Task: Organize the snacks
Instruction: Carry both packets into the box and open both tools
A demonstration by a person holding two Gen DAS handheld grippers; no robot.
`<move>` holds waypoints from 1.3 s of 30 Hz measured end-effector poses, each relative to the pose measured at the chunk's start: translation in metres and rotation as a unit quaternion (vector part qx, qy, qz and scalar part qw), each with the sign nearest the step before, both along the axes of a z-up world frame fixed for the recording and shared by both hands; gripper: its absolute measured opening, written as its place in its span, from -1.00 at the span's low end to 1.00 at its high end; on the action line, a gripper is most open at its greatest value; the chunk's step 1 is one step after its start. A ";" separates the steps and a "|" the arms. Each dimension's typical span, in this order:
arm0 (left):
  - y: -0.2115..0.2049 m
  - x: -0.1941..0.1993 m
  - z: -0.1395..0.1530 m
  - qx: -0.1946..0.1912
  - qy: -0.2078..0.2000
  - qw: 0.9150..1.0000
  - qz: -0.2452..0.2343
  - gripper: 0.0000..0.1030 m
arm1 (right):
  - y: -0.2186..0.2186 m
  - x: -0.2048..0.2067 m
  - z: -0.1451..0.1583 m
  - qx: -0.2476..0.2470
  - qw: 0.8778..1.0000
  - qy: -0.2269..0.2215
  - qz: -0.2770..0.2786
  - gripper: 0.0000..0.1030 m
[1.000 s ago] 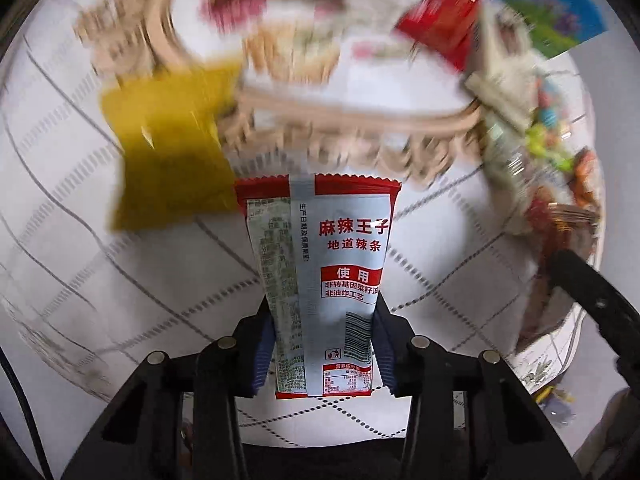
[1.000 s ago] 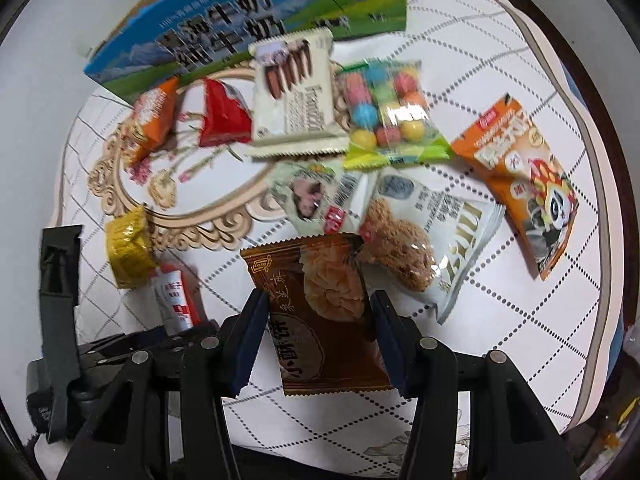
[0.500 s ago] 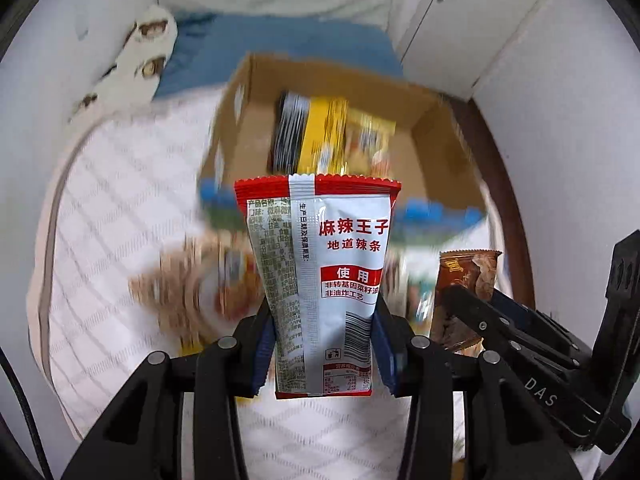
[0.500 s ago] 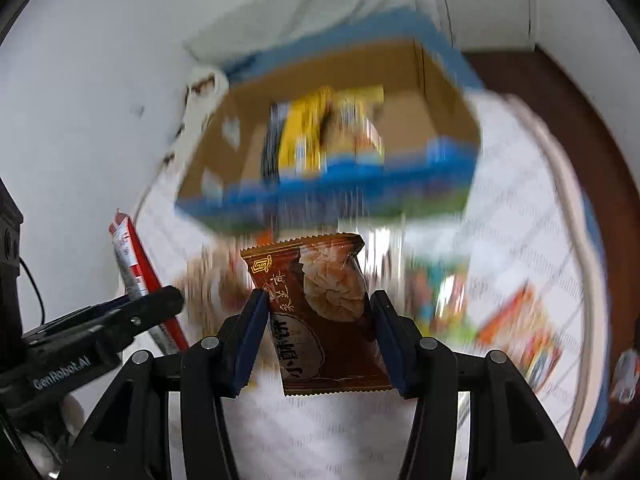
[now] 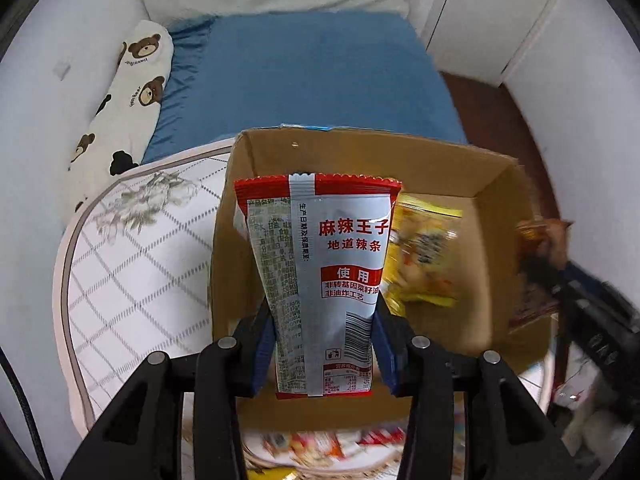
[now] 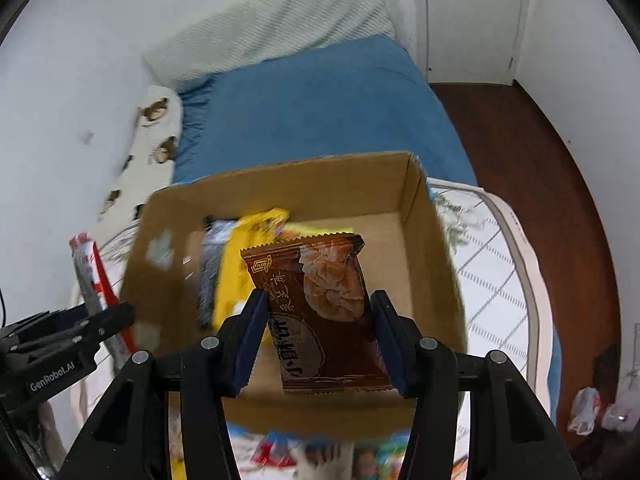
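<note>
My left gripper (image 5: pixel 322 346) is shut on a red and silver spicy-strip packet (image 5: pixel 320 276) and holds it upright over the open cardboard box (image 5: pixel 496 216). My right gripper (image 6: pixel 318 338) is shut on a brown pastry packet (image 6: pixel 320 312) and holds it over the same box (image 6: pixel 424 240). Yellow snack packets (image 5: pixel 424 256) lie inside the box; they also show in the right wrist view (image 6: pixel 240 252). The right gripper with its brown packet appears blurred at the right of the left wrist view (image 5: pixel 560 280). The left gripper appears at the left of the right wrist view (image 6: pixel 60 340).
The box stands on a round table with a white quilted cloth (image 5: pixel 132 264). Several loose snacks (image 6: pixel 320 452) lie blurred on the table below the box. Behind is a bed with a blue sheet (image 5: pixel 312 80) and a bear-print pillow (image 5: pixel 124 96). Dark wood floor (image 6: pixel 552 184) lies at the right.
Both grippers have lifted their packets from the table and carried them forward over the box. The box now fills the view close below both packets.
</note>
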State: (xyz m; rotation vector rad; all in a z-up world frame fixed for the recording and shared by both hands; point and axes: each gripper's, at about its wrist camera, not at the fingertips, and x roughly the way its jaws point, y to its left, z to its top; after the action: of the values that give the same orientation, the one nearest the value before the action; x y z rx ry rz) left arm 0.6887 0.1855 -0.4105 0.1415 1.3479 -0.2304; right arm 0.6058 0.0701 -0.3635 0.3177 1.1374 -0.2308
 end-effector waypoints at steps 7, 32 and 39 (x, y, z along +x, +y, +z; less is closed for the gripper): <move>-0.003 0.069 -0.052 0.035 0.040 0.999 -0.005 -0.17 | -0.030 0.055 -0.044 -0.011 0.999 0.044 -0.017 0.08; 0.000 0.063 -0.046 0.025 -0.007 1.000 -0.005 0.55 | -0.024 0.061 -0.066 -0.018 0.997 0.075 -0.012 0.84; 0.009 0.018 -0.006 0.015 -0.061 0.998 0.000 0.55 | 0.003 0.024 -0.026 -0.036 0.999 0.033 -0.001 0.84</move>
State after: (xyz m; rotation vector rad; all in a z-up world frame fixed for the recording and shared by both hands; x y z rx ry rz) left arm 0.7066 0.1943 -0.4160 0.1792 1.2299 -0.1987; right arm 0.6299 0.0728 -0.3899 0.2484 1.1909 -0.2851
